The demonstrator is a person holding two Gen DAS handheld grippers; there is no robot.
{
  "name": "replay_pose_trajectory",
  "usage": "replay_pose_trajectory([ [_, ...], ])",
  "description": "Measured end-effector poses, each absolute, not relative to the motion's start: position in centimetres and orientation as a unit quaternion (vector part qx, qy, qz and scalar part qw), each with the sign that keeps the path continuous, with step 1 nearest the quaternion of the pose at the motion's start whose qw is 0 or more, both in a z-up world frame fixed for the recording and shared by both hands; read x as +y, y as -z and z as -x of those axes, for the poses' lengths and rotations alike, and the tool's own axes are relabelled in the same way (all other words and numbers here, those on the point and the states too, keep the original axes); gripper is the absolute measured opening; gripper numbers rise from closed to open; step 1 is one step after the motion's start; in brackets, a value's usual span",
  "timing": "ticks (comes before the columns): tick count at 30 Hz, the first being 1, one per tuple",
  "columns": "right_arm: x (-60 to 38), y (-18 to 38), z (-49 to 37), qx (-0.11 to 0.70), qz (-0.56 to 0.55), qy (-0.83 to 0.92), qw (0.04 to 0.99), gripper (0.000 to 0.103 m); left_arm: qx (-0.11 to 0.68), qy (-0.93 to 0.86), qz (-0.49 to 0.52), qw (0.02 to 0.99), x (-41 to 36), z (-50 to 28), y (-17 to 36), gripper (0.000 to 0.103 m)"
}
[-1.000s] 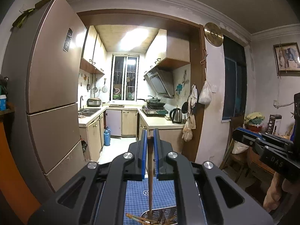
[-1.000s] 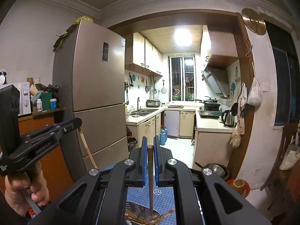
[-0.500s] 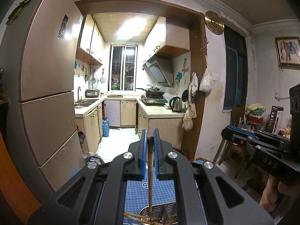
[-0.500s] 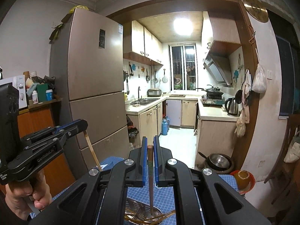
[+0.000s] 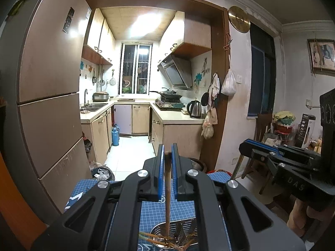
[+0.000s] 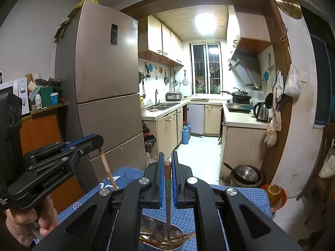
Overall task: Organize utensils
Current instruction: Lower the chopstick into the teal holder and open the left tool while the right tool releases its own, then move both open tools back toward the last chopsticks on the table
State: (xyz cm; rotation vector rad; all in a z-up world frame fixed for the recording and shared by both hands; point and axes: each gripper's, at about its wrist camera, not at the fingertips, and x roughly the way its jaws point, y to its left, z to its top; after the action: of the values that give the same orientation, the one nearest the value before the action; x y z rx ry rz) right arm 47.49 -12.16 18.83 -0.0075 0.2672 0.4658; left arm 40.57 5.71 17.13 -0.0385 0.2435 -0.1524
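My left gripper (image 5: 166,153) is shut on a brown wooden chopstick (image 5: 167,190) that hangs down into a round metal utensil holder (image 5: 159,230) on the blue grid mat (image 5: 152,211). My right gripper (image 6: 166,162) is shut on another brown chopstick (image 6: 167,198), its lower end inside the same holder (image 6: 178,229). The holder contains several chopsticks and a metal spatula (image 6: 156,231). The right gripper also shows in the left wrist view (image 5: 257,146); the left gripper shows in the right wrist view (image 6: 92,141).
A tall brown fridge (image 6: 104,83) stands to the left. A kitchen with counters (image 5: 178,116) lies ahead through a doorway. A metal pot (image 6: 246,174) and an orange bowl (image 6: 273,191) sit beyond the mat. Chairs (image 5: 261,129) stand at the right.
Both grippers have tilted downward and come lower over the holder, each still gripping its chopstick. More of the blue mat and holder is in view.
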Motion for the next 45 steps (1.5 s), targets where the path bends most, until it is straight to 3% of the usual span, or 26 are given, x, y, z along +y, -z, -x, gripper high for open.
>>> replay_pose_trajectory([
  [17, -12.7, -19.8, -44.2, 0.112, 0.007, -0.238, 0.965, 0.008, 0.119, 0.073, 0.01, 0.99, 5.7, -38.4, -17.6, 0.006],
  [19, -13.6, -20.0, -41.8, 0.103, 0.007, -0.244, 0.964, 0.013, 0.113, 0.072, 0.006, 0.991, 5.5, -36.2, -17.8, 0.006],
  [21, -15.0, -19.6, -38.3, 0.091, 0.009, -0.248, 0.964, 0.024, 0.107, 0.074, -0.005, 0.991, 5.5, -33.7, -17.4, 0.01],
  [22, -15.7, -19.3, -36.6, 0.087, 0.012, -0.248, 0.965, 0.026, 0.1, 0.074, -0.017, 0.992, 5.6, -31.6, -17.0, 0.023],
  [23, -16.5, -18.5, -34.4, 0.082, 0.015, -0.248, 0.965, 0.03, 0.095, 0.073, -0.025, 0.993, 5.7, -29.8, -16.4, 0.038],
  [25, -18.3, -16.5, -30.4, 0.078, 0.016, -0.249, 0.965, 0.031, 0.088, 0.066, -0.044, 0.993, 6.1, -26.3, -14.8, 0.047],
  [30, -22.6, -7.7, -21.5, 0.1, 0.018, -0.212, 0.972, 0.032, 0.119, 0.064, -0.041, 0.99, 7.8, -20.3, -9.5, 0.047],
  [36, -25.1, 3.3, -18.0, 0.21, 0.001, -0.17, 0.963, 0.031, 0.205, 0.074, -0.026, 0.976, 8.2, -18.1, -1.8, 0.047],
  [45, -24.4, 10.4, -18.3, 0.301, 0.007, -0.136, 0.944, 0.029, 0.305, 0.096, -0.007, 0.947, 7.2, -17.2, 6.9, 0.047],
])
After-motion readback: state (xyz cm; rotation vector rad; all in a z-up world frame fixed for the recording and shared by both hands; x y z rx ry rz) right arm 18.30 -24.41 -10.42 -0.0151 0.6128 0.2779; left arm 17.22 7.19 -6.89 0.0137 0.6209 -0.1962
